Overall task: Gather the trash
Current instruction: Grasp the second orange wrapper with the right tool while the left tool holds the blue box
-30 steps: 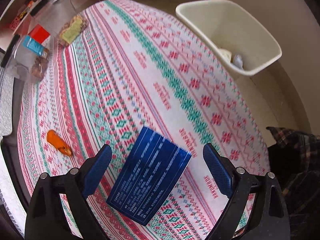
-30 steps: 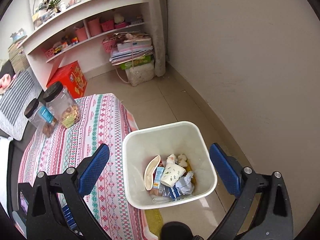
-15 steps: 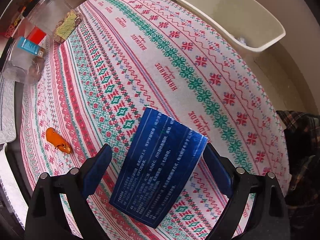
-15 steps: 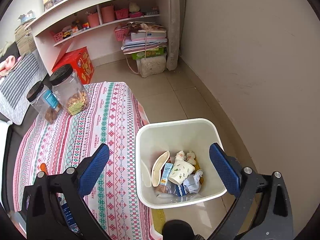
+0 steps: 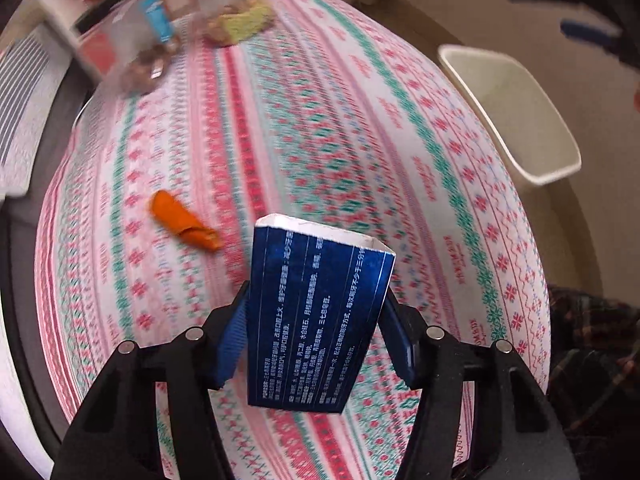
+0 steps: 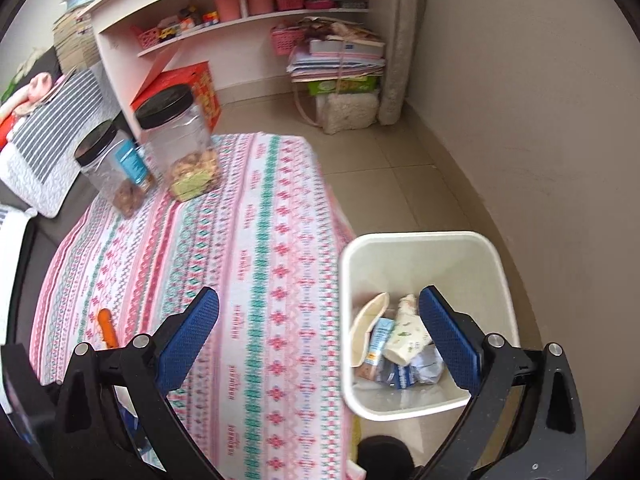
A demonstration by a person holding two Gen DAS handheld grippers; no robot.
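A dark blue carton (image 5: 316, 312) with white print stands between the fingers of my left gripper (image 5: 316, 306). The jaws are closing and both blue pads press on its sides, holding it above the patterned tablecloth (image 5: 320, 140). An orange wrapper (image 5: 182, 226) lies on the cloth to the left of the carton; the right wrist view shows the orange wrapper (image 6: 107, 328) too. The white bin (image 6: 420, 237) sits on the floor beside the table with several pieces of trash (image 6: 400, 344) inside. My right gripper (image 6: 318, 300) hangs open over the table edge and bin, nothing between its fingers.
Two clear jars with black lids (image 6: 180, 148) (image 6: 112, 172) stand at the table's far end. Behind them are shelves, a red box (image 6: 200, 80) and stacked papers (image 6: 340, 60). A beige wall runs along the right. A striped cushion (image 6: 60, 120) lies at the left.
My left gripper's jaws have come together onto the blue carton, which now stands more upright off the cloth. The right gripper has swung left, from over the bin toward the table.
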